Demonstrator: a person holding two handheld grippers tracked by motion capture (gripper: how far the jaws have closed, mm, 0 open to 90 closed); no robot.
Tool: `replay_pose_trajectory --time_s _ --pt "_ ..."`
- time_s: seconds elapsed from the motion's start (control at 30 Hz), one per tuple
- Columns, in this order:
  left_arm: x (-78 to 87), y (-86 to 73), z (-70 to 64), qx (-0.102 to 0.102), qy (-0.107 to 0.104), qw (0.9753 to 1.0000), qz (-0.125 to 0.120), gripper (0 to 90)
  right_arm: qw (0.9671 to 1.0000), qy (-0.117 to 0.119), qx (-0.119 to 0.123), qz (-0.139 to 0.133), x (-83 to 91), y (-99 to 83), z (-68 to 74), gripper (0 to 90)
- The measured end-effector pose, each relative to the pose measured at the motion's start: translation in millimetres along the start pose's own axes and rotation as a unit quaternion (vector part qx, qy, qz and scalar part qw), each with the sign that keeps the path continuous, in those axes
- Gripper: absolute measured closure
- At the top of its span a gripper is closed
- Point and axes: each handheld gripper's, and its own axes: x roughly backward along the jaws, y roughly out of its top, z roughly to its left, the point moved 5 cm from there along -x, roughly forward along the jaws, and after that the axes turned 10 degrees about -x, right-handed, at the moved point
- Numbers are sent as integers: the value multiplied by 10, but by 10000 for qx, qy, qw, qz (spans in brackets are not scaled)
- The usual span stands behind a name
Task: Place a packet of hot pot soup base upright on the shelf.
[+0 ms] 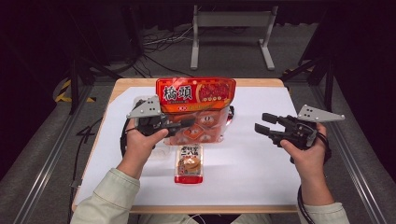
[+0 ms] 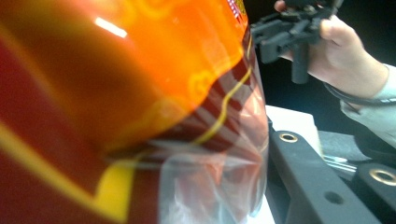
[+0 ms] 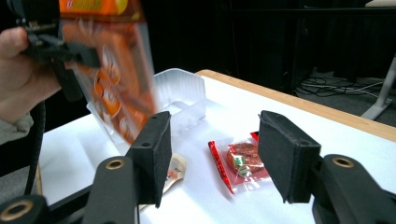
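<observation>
— What do we have around the big red-and-orange snack bag point(image 1: 196, 109)?

— Our left gripper point(image 1: 180, 123) is clamped on it, holding it upright above the white table sheet point(image 1: 252, 158). Nearer us than the bag lies a small red-edged bread packet point(image 1: 189, 163). Behind the bag sits a clear plastic tray point(image 3: 180, 100); we can't tell its contents.

— And our right gripper point(image 1: 261, 123)?

— Well to the bag's right, jaws spread apart, holding nothing. Beyond the bag, a grey metal stand point(image 1: 231, 32) on a dark floor.
</observation>
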Motion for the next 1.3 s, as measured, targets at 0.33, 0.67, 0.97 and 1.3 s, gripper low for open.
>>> replay_pose_trajectory --time_s 0.33,0.67,0.97,1.3 --pt "-21 100 260 60 268 9995 174 712 9999 -135 37 65 -35 -50 -77 421" --pt "24 70 608 230 803 9962 254 711 9995 -292 34 105 -20 -107 -143 416" --pt "96 -14 831 336 1102 9929 312 711 9994 -349 -1 72 30 -119 -170 415" --pt "171 -141 1058 593 1543 9859 245 711 9993 -372 -75 51 57 -142 -189 412"
